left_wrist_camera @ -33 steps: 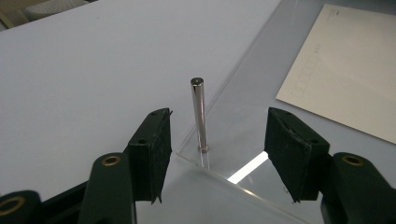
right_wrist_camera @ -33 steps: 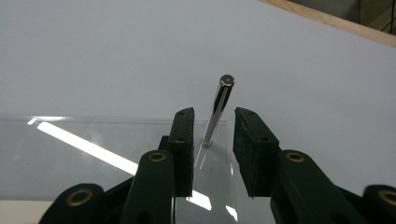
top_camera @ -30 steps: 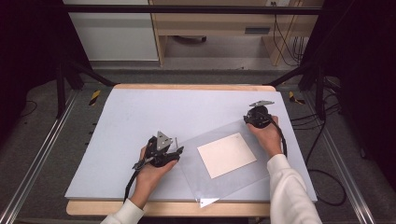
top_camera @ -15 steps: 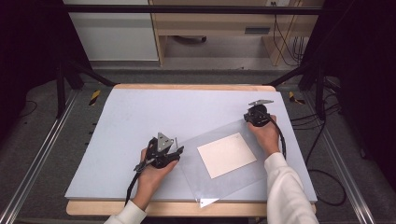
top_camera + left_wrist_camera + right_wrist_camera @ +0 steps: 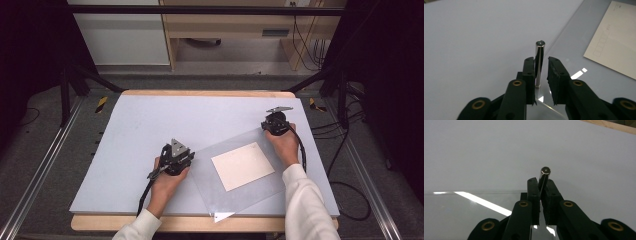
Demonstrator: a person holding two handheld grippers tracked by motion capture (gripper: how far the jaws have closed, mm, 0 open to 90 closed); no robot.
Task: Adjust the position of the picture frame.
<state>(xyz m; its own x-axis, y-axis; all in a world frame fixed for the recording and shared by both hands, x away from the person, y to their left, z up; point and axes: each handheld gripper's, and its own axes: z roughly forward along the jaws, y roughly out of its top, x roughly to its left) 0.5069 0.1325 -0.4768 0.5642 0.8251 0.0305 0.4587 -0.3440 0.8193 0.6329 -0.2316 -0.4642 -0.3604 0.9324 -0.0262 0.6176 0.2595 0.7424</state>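
Note:
A clear plastic sheet (image 5: 270, 192) lies askew on the grey mat (image 5: 150, 125), with a white paper (image 5: 242, 165) under or inside it. My left gripper (image 5: 186, 157) sits at the sheet's left corner. Its jaws have just been closing around a slim upright metal pin (image 5: 539, 62); the left pad touches the pin and a gap remains at the right pad (image 5: 555, 72). My right gripper (image 5: 266, 125) is at the sheet's far corner, its jaws shut on a similar pin (image 5: 545, 173). In the left gripper view, the sheet (image 5: 579, 65) and paper (image 5: 616, 37) lie to the right.
The mat rests on a wooden table whose edge (image 5: 200, 93) shows at the back. Metal rails (image 5: 45, 165) run along both sides. Cables (image 5: 345, 200) trail on the floor at the right. A cabinet and shelf stand beyond the table.

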